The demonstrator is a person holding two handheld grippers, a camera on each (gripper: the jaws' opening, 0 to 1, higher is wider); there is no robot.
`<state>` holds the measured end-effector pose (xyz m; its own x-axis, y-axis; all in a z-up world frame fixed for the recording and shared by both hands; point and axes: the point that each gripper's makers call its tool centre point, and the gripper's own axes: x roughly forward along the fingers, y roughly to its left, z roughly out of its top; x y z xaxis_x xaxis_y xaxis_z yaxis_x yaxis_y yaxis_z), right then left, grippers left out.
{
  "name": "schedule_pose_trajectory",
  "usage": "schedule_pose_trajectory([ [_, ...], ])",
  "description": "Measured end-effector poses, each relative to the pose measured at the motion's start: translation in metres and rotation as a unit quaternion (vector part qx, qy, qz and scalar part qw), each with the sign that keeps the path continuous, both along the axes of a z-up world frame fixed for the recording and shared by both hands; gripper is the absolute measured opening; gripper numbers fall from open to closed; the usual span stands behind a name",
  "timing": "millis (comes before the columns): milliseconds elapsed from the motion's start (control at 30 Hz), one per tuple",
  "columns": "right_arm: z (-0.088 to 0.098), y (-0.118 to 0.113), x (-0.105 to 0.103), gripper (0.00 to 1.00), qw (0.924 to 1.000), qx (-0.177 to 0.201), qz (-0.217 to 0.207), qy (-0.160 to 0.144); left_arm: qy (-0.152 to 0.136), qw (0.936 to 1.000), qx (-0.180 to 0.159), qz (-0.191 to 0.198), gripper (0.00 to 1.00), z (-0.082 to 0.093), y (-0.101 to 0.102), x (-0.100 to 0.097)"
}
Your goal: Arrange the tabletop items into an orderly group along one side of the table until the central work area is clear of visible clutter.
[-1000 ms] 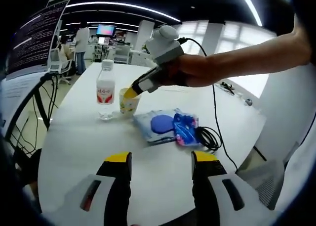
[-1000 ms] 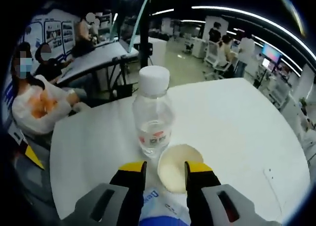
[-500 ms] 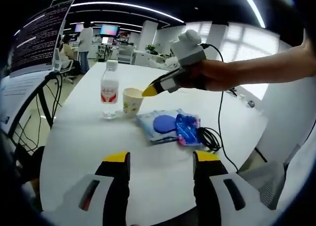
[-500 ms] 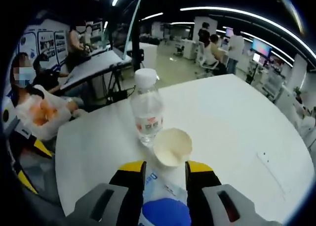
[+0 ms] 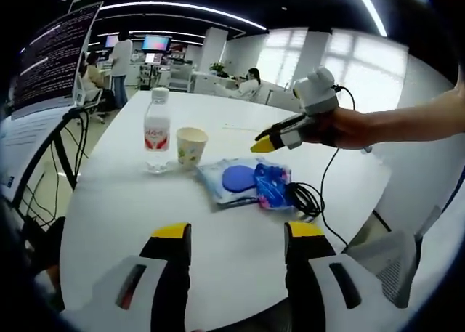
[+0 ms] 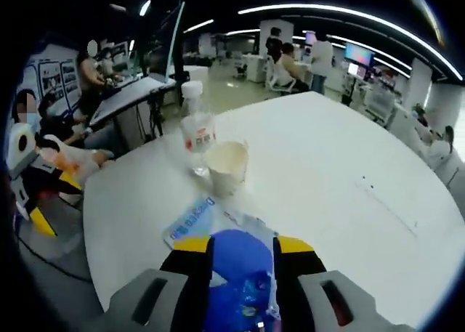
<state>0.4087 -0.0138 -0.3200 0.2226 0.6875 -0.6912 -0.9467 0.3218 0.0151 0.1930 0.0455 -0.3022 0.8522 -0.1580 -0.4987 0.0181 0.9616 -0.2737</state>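
Now the right gripper point(image 5: 259, 144) has drawn back off the paper cup point(image 5: 191, 144) (jaws parted, empty).

The table point(image 5: 131, 201) has a smooth, matt white top with only a faint sheen from the ceiling lights. The bottle point(image 5: 155, 140) is clear glossy plastic with a matt white plastic cap and a printed paper or film label. Just right of it, the cup point(image 5: 191, 146) looks like matt paper, cream with a small printed pattern. The packet point(image 5: 227, 182) is shiny, crinkled plastic film, white and blue; the smaller blue pouch point(image 5: 272, 187) on its right side is glossier and more wrinkled. The black cable point(image 5: 309, 201) looks like smooth rubbery plastic.
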Motion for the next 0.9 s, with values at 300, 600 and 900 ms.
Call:
schedule_pose_trajectory([
  [300,-0.019,-0.060,-0.012,0.31,0.9986,-0.001,-0.050,0.015,0.011,0.9994,-0.001,-0.033,0.51,-0.005,-0.028,0.004],
  [600,-0.030,-0.113,-0.027,0.32,0.9957,-0.007,-0.088,0.028,0.019,0.9983,0.001,-0.055,0.51,-0.009,-0.042,0.014],
  [900,-0.034,-0.138,-0.020,0.31,0.9908,0.005,-0.128,0.042,0.022,0.9973,-0.003,-0.070,0.50,-0.014,-0.058,0.030],
])
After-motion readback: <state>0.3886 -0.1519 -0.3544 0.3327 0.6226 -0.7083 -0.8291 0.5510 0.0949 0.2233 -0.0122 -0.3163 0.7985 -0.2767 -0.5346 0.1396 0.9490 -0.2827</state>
